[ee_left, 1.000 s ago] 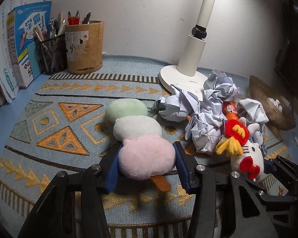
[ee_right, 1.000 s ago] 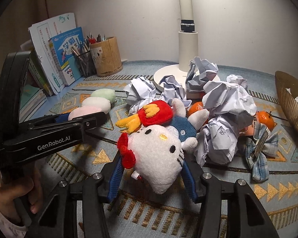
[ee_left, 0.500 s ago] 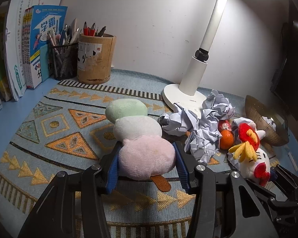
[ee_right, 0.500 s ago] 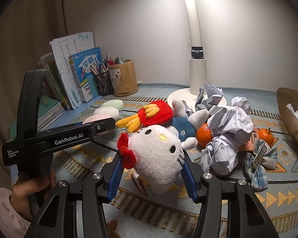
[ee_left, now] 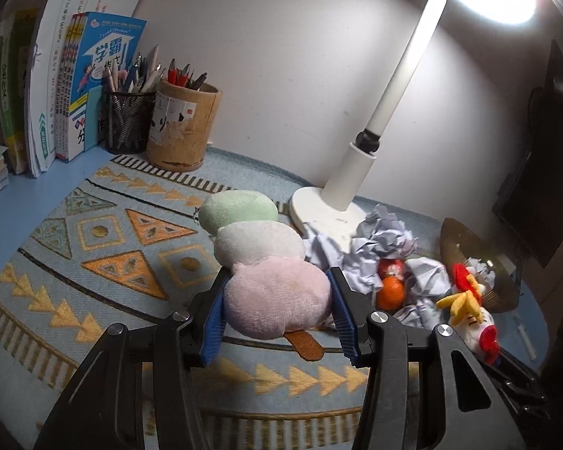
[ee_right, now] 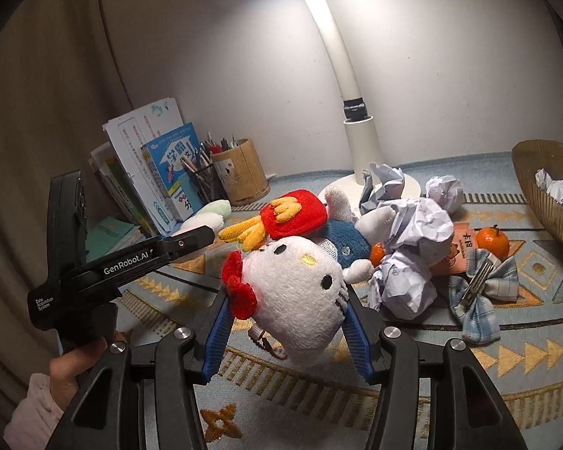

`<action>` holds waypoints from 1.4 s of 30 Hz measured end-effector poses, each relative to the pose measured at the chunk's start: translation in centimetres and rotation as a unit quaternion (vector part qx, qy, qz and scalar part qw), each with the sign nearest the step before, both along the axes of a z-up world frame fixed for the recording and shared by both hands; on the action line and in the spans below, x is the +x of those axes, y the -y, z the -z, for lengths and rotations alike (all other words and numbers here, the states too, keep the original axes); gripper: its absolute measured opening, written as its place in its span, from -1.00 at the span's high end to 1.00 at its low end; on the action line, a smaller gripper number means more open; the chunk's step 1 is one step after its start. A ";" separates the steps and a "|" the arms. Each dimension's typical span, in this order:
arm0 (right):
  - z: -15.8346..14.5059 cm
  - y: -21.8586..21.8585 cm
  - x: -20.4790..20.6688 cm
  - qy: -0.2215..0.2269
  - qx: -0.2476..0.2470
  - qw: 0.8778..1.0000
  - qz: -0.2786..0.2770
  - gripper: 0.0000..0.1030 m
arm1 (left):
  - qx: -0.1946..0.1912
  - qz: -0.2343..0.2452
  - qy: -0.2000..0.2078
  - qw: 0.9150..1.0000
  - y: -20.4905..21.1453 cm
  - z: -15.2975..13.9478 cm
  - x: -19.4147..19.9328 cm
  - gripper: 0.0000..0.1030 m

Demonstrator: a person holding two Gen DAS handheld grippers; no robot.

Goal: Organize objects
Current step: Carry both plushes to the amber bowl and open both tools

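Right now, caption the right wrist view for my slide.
Right gripper clamps a white cat plush above the patterned mat, crumpled paper behind.

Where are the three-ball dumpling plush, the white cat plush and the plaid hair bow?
Three-ball dumpling plush [ee_left: 277,303]: left wrist view, on its pink ball.
White cat plush [ee_right: 296,292]: right wrist view, on its face.
Plaid hair bow [ee_right: 480,292]: right wrist view, near its metal clip.

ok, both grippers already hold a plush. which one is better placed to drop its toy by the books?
Probably left. The left gripper grips the dumpling plush with bare mat running to the books. The right gripper, on the cat plush, sits farther away.
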State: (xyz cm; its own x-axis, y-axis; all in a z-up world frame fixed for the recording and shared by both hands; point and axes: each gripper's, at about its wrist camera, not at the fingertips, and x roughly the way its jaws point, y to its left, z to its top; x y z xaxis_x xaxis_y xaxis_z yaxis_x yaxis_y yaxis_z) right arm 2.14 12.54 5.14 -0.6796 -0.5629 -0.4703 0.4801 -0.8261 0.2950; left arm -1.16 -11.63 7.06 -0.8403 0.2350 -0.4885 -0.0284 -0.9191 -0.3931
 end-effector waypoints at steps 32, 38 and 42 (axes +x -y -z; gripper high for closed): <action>-5.7 -29.7 -11.2 0.066 0.135 0.969 0.197 -1.00 | -0.067 0.306 0.022 0.949 -36.2 -5.2 -16.1 -0.99; -7.7 -26.8 -9.3 0.056 0.084 0.977 0.188 -1.00 | -0.078 0.264 0.007 0.961 -30.1 -7.8 -13.3 -0.99; -9.9 -22.0 -7.9 0.034 0.085 0.982 0.163 -1.00 | -0.099 0.213 -0.008 0.972 -24.2 -10.5 -10.4 -0.99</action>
